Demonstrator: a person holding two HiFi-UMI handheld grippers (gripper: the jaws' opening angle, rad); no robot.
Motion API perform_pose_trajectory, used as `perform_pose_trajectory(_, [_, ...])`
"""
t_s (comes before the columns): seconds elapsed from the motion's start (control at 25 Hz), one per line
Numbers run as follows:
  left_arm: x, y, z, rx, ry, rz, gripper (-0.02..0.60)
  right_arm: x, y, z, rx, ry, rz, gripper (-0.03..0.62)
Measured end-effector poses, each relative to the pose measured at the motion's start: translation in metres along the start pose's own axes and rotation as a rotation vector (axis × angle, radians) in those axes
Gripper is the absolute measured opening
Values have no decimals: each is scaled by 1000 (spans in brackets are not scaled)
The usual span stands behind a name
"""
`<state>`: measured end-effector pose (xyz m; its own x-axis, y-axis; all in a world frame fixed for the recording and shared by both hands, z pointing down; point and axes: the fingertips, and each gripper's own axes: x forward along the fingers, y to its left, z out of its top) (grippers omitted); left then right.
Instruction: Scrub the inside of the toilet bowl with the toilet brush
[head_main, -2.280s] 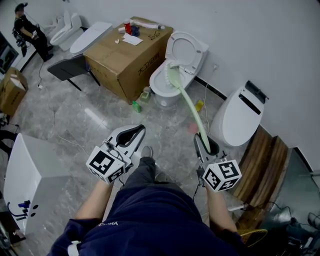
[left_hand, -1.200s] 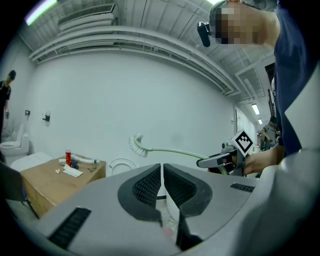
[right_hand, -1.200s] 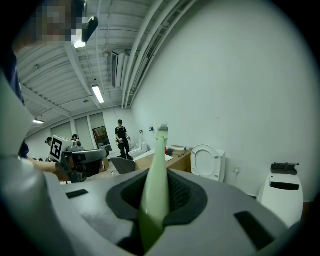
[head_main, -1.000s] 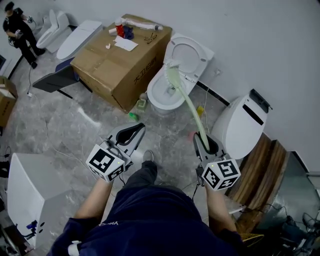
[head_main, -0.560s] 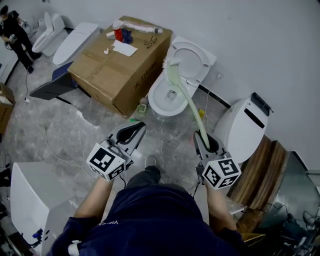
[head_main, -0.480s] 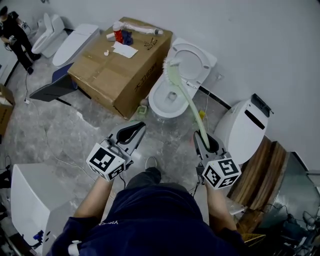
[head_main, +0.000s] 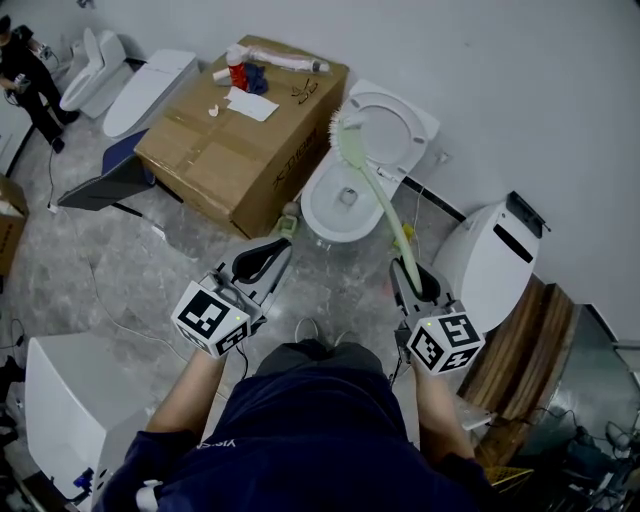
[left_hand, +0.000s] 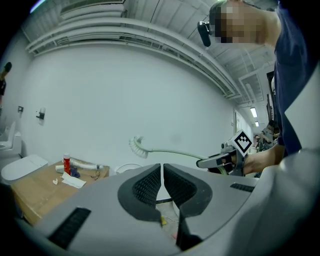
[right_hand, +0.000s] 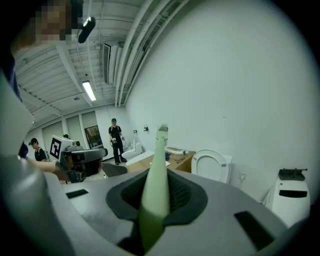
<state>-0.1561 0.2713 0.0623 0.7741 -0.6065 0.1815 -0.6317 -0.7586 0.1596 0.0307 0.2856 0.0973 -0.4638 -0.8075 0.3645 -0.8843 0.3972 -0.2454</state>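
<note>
Brush (head_main: 383, 203) higher; handle (right_hand: 155, 170) between right fingers (right_hand: 184, 194)

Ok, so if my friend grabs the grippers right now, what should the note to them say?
Right gripper: shut on the brush handle.
Left gripper: shut, empty, off to the side.
Brush head is up in the air near the raised lid, not inside the bowl.
Done: brush in hand, lid up. No telling whether any scrubbing has happened.
Left: lower the head into the bowl and scrub the inside.
</note>
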Motion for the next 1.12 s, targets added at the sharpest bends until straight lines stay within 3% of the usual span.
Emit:
perform_pose_trajectory(0.64, [48, 22, -2, -6, 25, -22, 43, 30, -38, 7, 10, 14, -14, 66])
perform_pose_trajectory(1.12, [126, 55, 7, -20, 54, 14, 43, 85, -106, 33, 9, 36, 31, 66])
